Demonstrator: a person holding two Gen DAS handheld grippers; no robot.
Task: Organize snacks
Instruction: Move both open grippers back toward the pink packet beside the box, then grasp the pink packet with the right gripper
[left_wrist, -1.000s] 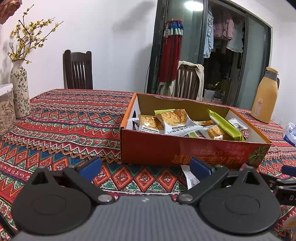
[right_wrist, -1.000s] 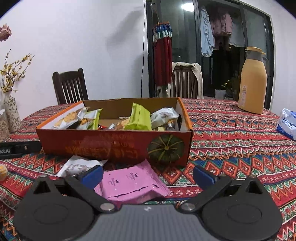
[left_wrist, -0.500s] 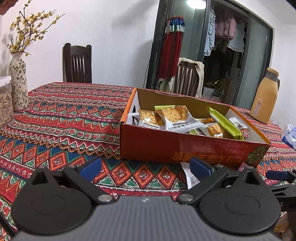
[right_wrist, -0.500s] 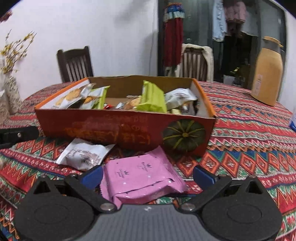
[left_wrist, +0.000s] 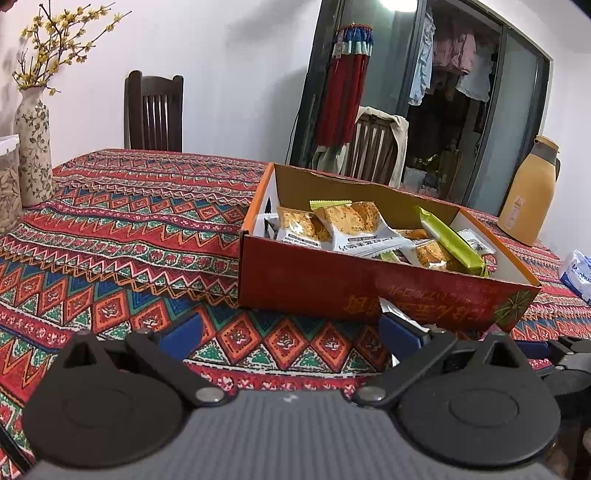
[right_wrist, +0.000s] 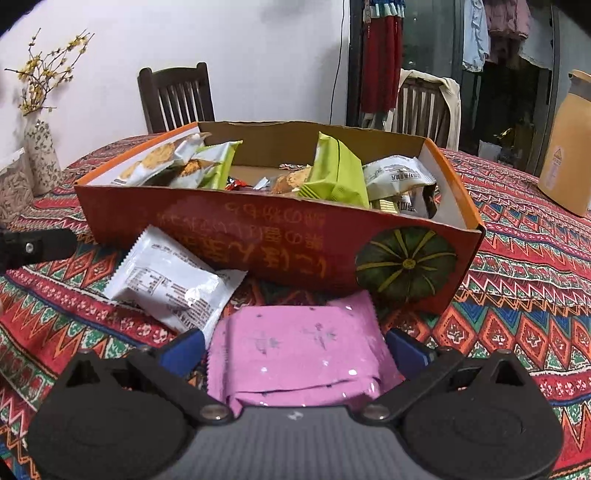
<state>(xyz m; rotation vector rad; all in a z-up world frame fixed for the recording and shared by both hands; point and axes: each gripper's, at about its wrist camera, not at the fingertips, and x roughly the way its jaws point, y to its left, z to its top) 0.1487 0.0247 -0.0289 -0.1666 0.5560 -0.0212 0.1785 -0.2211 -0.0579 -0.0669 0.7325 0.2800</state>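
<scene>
While the box (right_wrist: 280, 236) sits on the worktop (right_wrist: 524, 295) already holding most of the snacks, two packets lie outside it against its near wall: a pink packet (right_wrist: 295, 354) and a white packet (right_wrist: 166, 280). Your right gripper (right_wrist: 293, 350) has its fingers spread wide with the pink packet lying between them, one blue pad on each side, so you appear lined up to close on it; the packet rests flat on the cloth and its far edge is just beside the box's pumpkin picture. The white packet lies to its left, one corner near your left blue pad, so keep the closing pinch clear of it or you may drag both. Your left gripper (left_wrist: 291, 332) also has its fingers apart and holds nothing; it hangs low over the cloth in front of the box (left_wrist: 369, 291), with only bare pattern between the pads and a sliver of the white packet (left_wrist: 388, 308) showing by the right pad. Judging by that, the left is waiting its turn. The box is open-topped and its near wall is low, so a lift and a short carry forward should drop the pink packet in among the green and orange ones.
</scene>
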